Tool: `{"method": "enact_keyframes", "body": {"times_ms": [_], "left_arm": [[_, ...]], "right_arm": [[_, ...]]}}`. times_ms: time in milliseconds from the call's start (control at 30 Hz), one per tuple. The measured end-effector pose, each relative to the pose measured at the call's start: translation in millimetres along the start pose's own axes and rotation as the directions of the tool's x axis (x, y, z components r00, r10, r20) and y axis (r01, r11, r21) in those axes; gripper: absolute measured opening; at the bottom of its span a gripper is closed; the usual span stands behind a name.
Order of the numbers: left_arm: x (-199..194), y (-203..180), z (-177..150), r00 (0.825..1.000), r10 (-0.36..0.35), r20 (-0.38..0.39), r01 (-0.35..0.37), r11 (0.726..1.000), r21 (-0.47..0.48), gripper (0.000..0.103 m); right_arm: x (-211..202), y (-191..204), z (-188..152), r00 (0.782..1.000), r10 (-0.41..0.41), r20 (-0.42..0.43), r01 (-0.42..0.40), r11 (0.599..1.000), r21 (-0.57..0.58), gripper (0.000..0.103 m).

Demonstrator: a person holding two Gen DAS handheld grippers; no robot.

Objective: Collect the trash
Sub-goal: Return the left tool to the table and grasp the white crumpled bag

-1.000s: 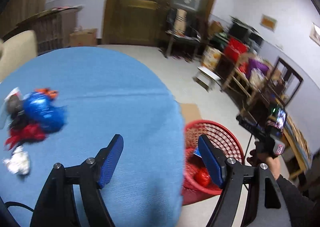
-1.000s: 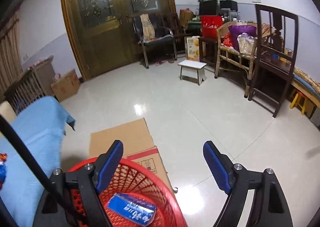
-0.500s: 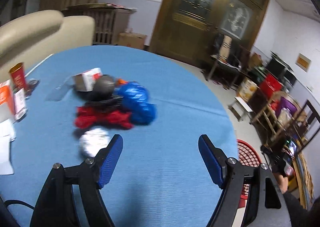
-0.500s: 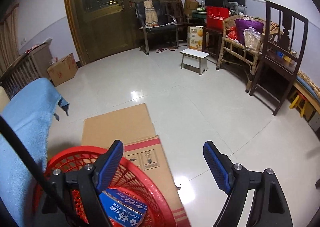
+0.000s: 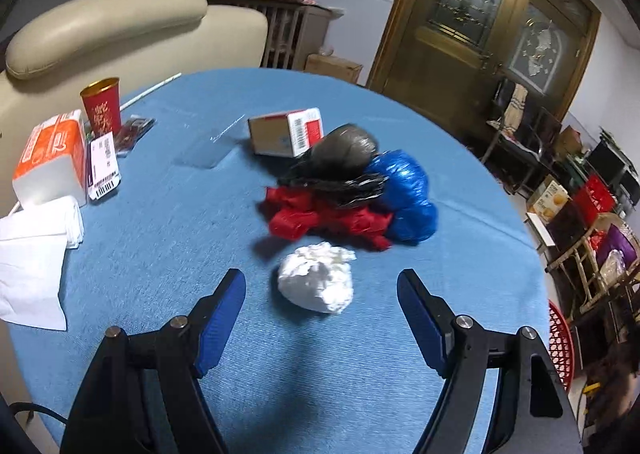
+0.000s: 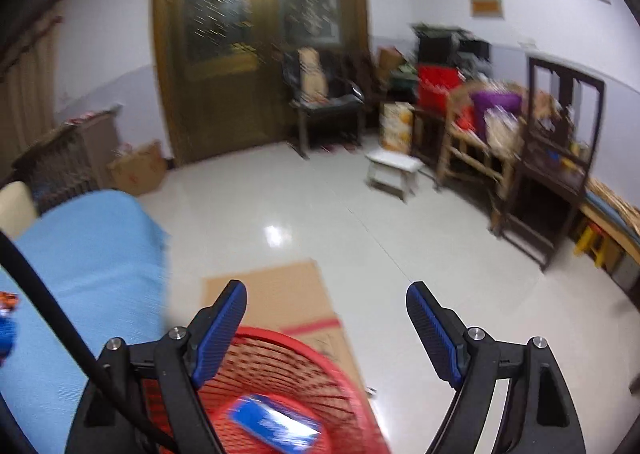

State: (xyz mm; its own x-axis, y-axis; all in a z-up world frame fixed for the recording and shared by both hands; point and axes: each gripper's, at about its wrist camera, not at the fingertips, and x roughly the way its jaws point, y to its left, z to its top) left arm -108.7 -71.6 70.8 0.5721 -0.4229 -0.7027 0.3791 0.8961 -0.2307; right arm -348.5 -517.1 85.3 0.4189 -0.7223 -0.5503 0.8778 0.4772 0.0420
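Left wrist: crumpled white tissue ball [image 5: 316, 282] ahead; both jaws wide apart, empty.

White paper wad [image 5: 316, 282] crumpled, on the blue table, nearest. Just beyond it a pile: red bag [image 5: 320, 217] near, blue bag [image 5: 408, 193] right, black bag [image 5: 344, 157] on top, all scrunched and touching. Red mesh basket [image 6: 280, 378] on the floor right of the table, blue packet [image 6: 276, 422] lying flat inside.

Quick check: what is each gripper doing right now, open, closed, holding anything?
Left gripper: open, empty, white paper wad ahead between its fingers.
Right gripper: open, empty, above the red basket.
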Motion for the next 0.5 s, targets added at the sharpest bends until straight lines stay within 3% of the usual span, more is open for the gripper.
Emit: {"method": "enact_keyframes", "body": {"times_ms": [167,333,500], "left_arm": [[19,-5,2,1.0,0.018,-0.021,-0.017,1.0,0.027,0.078],[33,-7,2,0.998,0.043,-0.04,-0.042,0.999,0.032,0.078],[43,-8,1,0.997,0.054,-0.052,-0.051,0.998,0.046,0.078]], "right_arm": [[-38,71,15,0.982,0.183,0.053,-0.175,0.977,-0.118,0.09],[-61,151,3,0.922,0.387,-0.022,-0.382,0.897,-0.223,0.09],[-75,209,-21,0.87,0.485,-0.09,-0.488,0.823,-0.291,0.09]]}}
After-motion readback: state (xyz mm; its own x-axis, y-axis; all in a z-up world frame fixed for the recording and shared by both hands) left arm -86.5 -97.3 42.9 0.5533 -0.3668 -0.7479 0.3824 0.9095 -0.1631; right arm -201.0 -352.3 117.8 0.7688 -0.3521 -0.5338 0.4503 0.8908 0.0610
